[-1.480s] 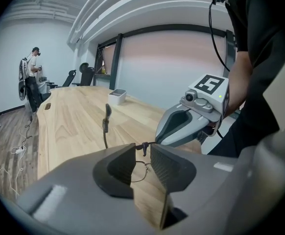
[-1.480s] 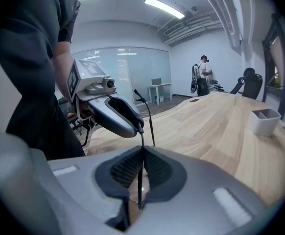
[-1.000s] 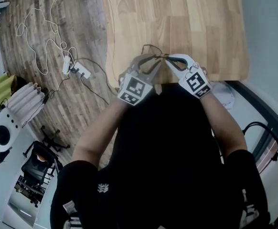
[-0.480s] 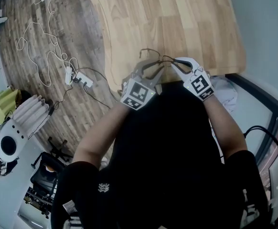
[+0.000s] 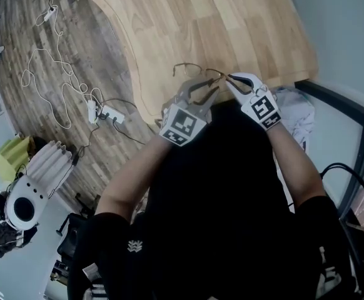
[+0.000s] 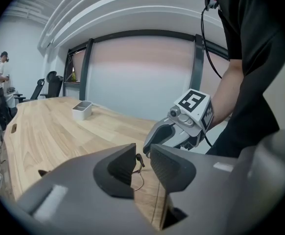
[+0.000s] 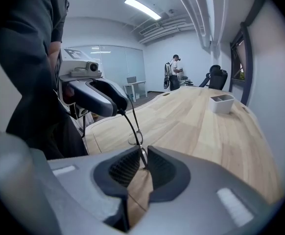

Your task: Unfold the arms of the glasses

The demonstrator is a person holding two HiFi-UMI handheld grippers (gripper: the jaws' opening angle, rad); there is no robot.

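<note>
While the right gripper (image 7: 141, 161) pinched the glasses (image 7: 135, 139), the left gripper (image 6: 142, 161) gripped one arm (image 7: 129, 121), stretched between them.

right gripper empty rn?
No: the right gripper view shows the right gripper with its jaws closed on the thin frame of the glasses, next to a lens.
</note>
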